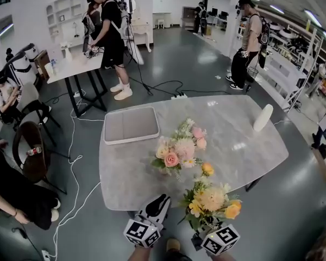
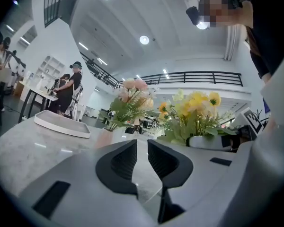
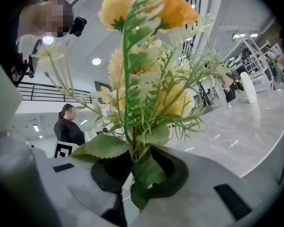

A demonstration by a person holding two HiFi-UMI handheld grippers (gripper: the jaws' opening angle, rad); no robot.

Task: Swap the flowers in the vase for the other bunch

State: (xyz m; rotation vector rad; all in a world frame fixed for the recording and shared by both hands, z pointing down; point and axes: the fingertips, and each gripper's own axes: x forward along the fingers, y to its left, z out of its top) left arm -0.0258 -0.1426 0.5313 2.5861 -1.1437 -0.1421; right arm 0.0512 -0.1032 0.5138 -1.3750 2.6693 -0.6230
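While our left gripper point(image 1: 162, 200) hangs at the desk's six o'clock edge, its fingers almost pressed together on nothing, our right gripper point(image 3: 139, 168) at five o'clock pinches the green stems of the yellow-and-orange artificial flower bunch point(image 1: 212, 199), upright above the near rim of the grey marble oval desk point(image 1: 233, 151). Beyond, at the desk's centre, the pink-and-cream flower bunch point(image 1: 179, 148) stands in its pale vase point(image 2: 104, 137). Farther off, a white rectangular tray point(image 1: 131, 125) lies at eleven o'clock and a tall white rounded container point(image 1: 263, 117) at two.

Two bunches (pink bunch point(image 1: 179, 148), yellow bunch point(image 1: 213, 199)) and one tray point(image 1: 131, 125).
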